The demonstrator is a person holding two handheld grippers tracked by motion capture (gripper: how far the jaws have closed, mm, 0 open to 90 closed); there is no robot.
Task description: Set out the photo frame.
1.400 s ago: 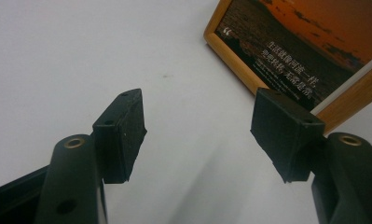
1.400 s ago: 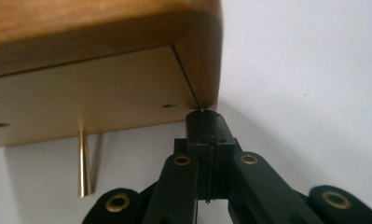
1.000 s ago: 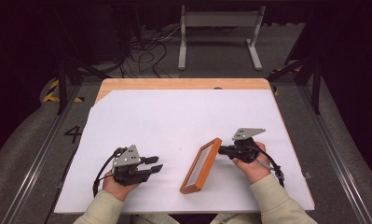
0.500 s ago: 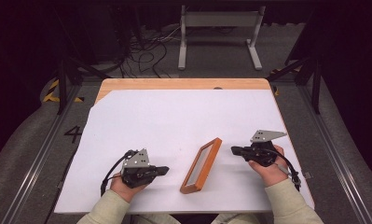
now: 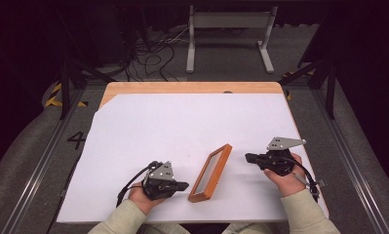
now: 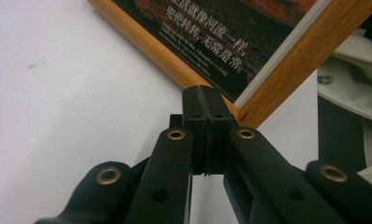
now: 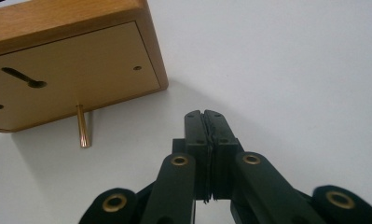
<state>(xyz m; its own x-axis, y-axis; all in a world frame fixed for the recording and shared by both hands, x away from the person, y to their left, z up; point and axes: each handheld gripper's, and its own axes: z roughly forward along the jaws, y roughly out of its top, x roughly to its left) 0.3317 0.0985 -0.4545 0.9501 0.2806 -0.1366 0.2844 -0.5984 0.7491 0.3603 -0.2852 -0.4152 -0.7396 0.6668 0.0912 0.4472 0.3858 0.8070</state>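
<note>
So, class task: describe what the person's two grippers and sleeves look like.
Both the left gripper and the right gripper are black, each topped by a grey three-cornered plate with a black cable trailing behind. Brass rivets dot the jaw arms. The sleeves are pale cream.

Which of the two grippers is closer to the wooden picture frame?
The left gripper: its shut jaws end right at the near corner of the wooden picture frame. The right gripper, also shut, stays apart from the frame's far end, with white table cover between.
</note>
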